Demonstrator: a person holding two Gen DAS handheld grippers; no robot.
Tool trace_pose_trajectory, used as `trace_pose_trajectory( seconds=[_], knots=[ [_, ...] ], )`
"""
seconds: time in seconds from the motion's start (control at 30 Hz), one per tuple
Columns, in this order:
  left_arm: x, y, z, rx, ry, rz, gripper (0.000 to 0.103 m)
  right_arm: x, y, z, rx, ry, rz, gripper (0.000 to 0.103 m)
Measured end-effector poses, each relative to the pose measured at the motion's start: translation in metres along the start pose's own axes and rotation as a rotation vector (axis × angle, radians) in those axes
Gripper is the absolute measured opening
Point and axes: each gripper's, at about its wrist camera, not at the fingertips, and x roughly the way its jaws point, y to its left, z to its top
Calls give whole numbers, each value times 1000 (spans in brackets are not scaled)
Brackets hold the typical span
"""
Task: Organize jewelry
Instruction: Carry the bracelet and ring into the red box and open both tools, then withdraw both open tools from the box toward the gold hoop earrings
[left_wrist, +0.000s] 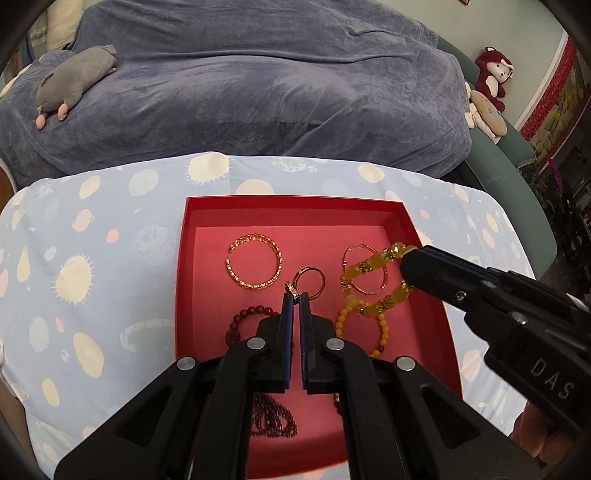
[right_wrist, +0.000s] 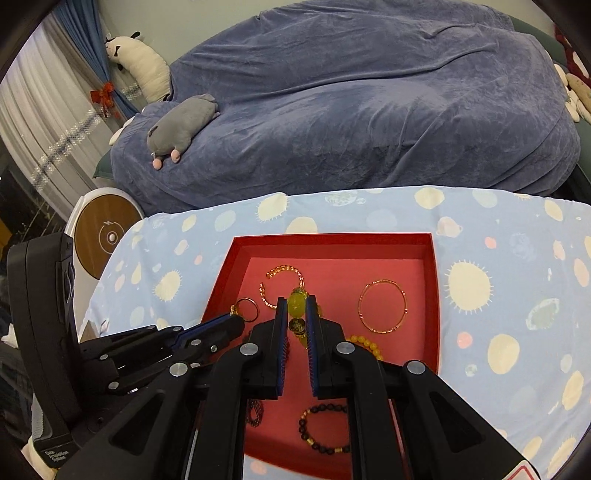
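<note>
A red open box (left_wrist: 399, 214) (right_wrist: 434, 280) sits on the spotted blue cloth and holds the jewelry. My left gripper (left_wrist: 295, 294) is shut on a thin gold ring (left_wrist: 312, 280), held above the box floor; it also shows in the right wrist view (right_wrist: 246, 309). My right gripper (right_wrist: 296, 301) is shut on a yellow bead bracelet (left_wrist: 369, 280) (right_wrist: 296, 305), lifted over the box. On the box floor lie a gold open bangle (left_wrist: 255, 267), a thin gold bangle (right_wrist: 382, 305), an orange bead bracelet (left_wrist: 382, 328), a dark red bead bracelet (left_wrist: 240, 325) and a dark bead bracelet (right_wrist: 325, 428).
The box rests on a table covered with blue spotted cloth (left_wrist: 92, 277). Behind it is a sofa under a blue-grey blanket (left_wrist: 258, 92) with a grey plush toy (left_wrist: 74, 85). More plush toys (left_wrist: 493, 77) sit at the right. A round white device (right_wrist: 105, 232) stands at the left.
</note>
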Motion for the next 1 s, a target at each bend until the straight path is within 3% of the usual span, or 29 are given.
trace_pose_trajectory(
  seconds=[0.23,0.53,0.63,0.7,0.73,1.0],
  knots=[
    [52,5,2,1,76,11,3,52,-25,-6,22,73,-41,10],
    [65,3,-9,4,92,19,4,58,-39,-17,1,69,-111,14],
    [58,2,-10,1,77,26,15,47,-36,-18,-7,39,-136,27],
    [47,1,-12,-2,44,44,36,34,-33,-20,-21,10,-150,34],
    [40,-1,-13,4,23,56,39,27,-31,-22,-29,-1,-153,34],
    [-15,-8,-39,12,-41,85,43,-27,-16,-48,-65,-47,-174,35]
  ],
)
